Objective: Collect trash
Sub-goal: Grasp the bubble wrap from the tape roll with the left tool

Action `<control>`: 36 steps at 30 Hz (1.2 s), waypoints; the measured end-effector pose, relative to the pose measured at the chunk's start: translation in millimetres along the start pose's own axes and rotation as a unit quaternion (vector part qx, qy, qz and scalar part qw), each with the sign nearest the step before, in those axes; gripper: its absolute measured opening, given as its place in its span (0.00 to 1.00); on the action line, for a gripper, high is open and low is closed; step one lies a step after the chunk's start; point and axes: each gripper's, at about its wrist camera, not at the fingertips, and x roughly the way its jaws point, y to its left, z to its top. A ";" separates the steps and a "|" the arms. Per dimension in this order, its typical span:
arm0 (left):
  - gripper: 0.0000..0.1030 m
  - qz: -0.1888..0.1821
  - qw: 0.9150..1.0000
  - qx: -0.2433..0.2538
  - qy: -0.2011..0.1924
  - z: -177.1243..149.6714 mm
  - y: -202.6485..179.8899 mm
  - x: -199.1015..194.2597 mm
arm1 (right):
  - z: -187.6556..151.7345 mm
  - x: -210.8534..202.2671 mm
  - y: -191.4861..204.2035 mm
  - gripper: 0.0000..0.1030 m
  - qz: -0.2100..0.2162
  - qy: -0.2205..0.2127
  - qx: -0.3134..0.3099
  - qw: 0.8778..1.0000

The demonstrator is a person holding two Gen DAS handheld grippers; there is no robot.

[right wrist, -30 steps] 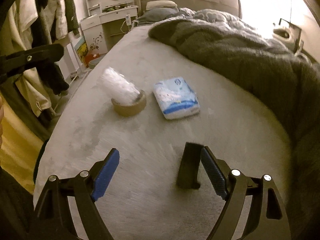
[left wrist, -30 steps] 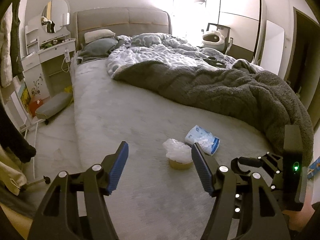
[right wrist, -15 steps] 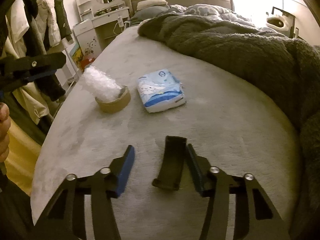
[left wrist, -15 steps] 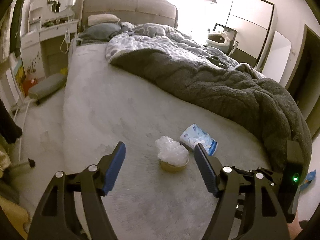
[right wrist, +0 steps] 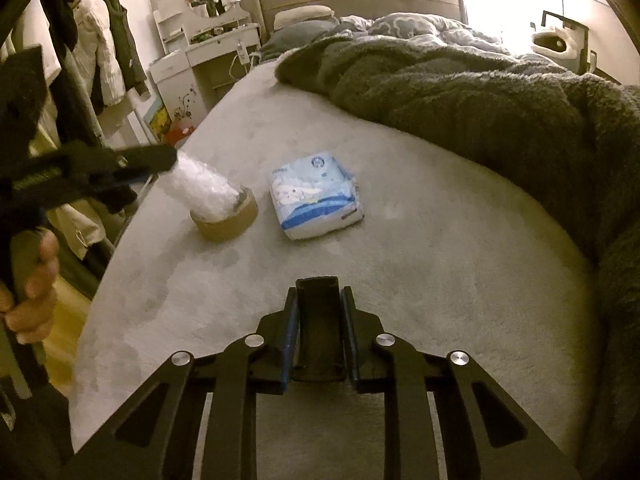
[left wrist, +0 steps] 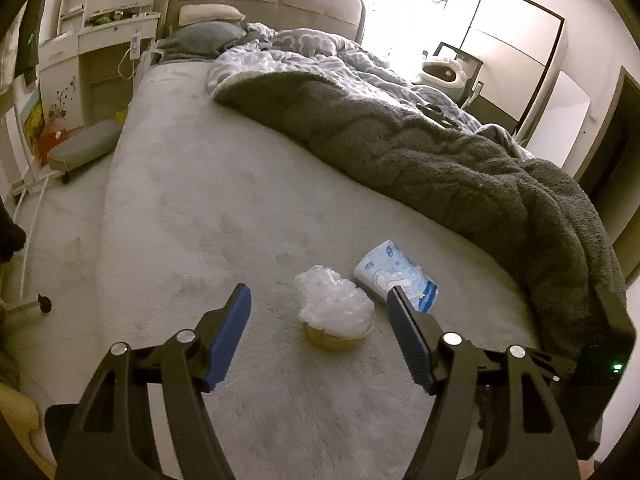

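On the grey bed sheet (left wrist: pixel 200 220) a wad of clear bubble wrap (left wrist: pixel 332 304) sticks out of a brown tape roll (left wrist: pixel 336 340). A blue and white tissue pack (left wrist: pixel 396 280) lies just to its right. My left gripper (left wrist: pixel 318 292) hovers over the wad with its jaws closing, the blue pads on either side and apart from it. In the right wrist view its finger tip (right wrist: pixel 160 160) is at the top of the bubble wrap (right wrist: pixel 200 188). My right gripper (right wrist: pixel 318 294) is shut on a dark flat rectangular piece (right wrist: pixel 318 328), nearer than the tissue pack (right wrist: pixel 316 196).
A thick dark grey blanket (left wrist: pixel 440 152) covers the bed's right and far side. A white dressing table (left wrist: pixel 100 40) and a padded stool (left wrist: pixel 84 148) stand left of the bed. Clothes (right wrist: pixel 100 60) hang at the left, and a person's hand (right wrist: pixel 32 280) grips the left tool.
The right jaws have come together on the dark piece that stood between them. The left gripper has sunk and drawn closer to the bubble wrap.
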 end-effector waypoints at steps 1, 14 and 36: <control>0.68 -0.003 1.000 -0.004 0.001 0.5 0.8 1.4 | 0.9 -2.5 -1.7 0.20 0.001 -0.003 0.003 1.000; 0.40 -0.024 0.999 -0.035 0.024 2.0 -0.2 27.3 | -0.5 -14.0 -21.6 0.20 0.007 -0.012 0.023 1.000; 0.30 -0.059 0.998 -0.010 0.001 4.5 -0.1 -4.9 | 4.9 -13.1 4.0 0.20 0.000 -0.010 0.001 1.000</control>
